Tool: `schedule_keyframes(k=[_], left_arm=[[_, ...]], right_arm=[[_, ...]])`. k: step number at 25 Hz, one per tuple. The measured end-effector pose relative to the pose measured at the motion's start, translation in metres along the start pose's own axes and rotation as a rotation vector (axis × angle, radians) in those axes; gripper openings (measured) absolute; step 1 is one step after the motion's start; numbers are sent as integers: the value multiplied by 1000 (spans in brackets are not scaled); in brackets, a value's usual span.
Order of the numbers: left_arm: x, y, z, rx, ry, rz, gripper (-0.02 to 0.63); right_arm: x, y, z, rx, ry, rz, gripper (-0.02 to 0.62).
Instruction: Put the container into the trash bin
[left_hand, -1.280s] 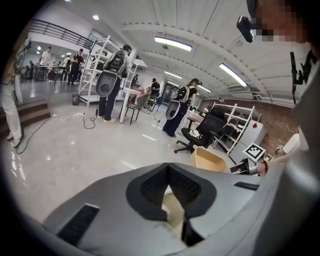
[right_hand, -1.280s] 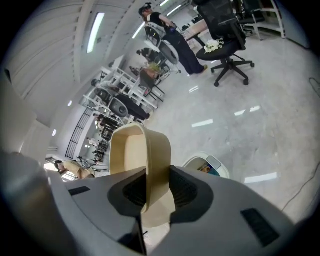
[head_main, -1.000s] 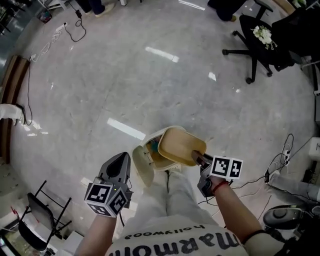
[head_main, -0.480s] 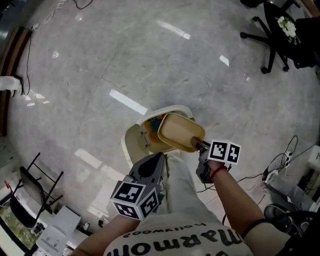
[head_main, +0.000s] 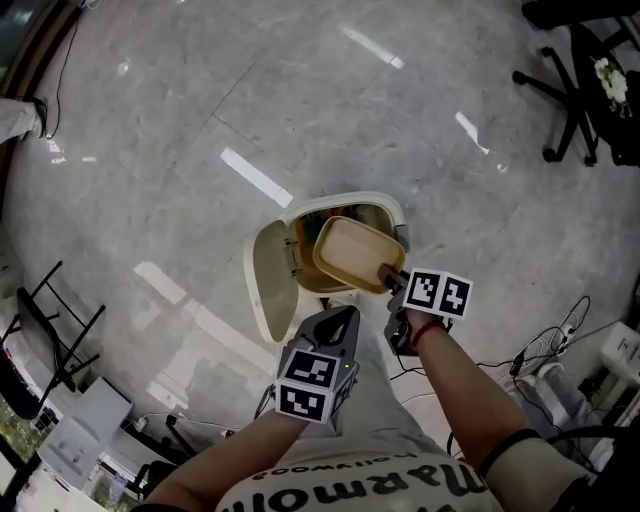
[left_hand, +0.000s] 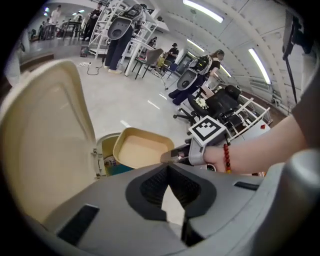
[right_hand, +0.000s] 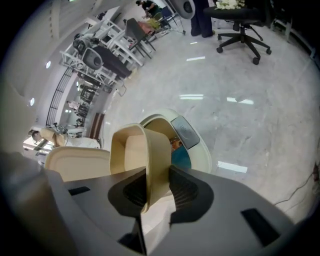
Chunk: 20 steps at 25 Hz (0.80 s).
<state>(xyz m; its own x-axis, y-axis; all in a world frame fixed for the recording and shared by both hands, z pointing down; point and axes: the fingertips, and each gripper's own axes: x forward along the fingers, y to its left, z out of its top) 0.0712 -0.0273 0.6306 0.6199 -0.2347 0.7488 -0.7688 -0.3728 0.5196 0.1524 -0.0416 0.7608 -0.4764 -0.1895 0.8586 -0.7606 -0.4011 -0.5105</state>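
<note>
The cream trash bin (head_main: 392, 212) stands on the floor with its lid (head_main: 270, 282) swung open to the left; colourful rubbish lies inside. A tan, shallow container (head_main: 352, 254) hangs tilted over the bin's opening. My right gripper (head_main: 393, 277) is shut on the container's near rim. In the right gripper view the container's wall (right_hand: 152, 147) stands edge-on between the pads, with the bin (right_hand: 201, 150) below. My left gripper (head_main: 338, 322) is shut and holds nothing, just in front of the bin beside the lid. From it I see the container (left_hand: 142, 150), the lid (left_hand: 45, 145) and the right gripper (left_hand: 173, 155).
A black office chair (head_main: 575, 90) stands at the far right. Cables (head_main: 540, 350) trail over the floor to the right of my arm. A folding rack (head_main: 50, 310) and white boxes (head_main: 75, 440) sit at the lower left. My legs are right behind the bin.
Both hands have come down. The left gripper has swung in from the left to the bin's front. The container has sunk closer to the bin's opening, still held.
</note>
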Motion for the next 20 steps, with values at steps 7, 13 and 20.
schedule_keyframes(k=[7,13,20], left_arm=[[19,15,-45,-12,76,5,-8],[25,20,-70,13,124,-24,-8],[36,17,-86,9,157,-111,-8]], right_arm=[[22,-14,5,-61,-35,-247,86],[36,-7,11,-177,-15,-355,86],[66,-15,15,-232,36,-488,86]])
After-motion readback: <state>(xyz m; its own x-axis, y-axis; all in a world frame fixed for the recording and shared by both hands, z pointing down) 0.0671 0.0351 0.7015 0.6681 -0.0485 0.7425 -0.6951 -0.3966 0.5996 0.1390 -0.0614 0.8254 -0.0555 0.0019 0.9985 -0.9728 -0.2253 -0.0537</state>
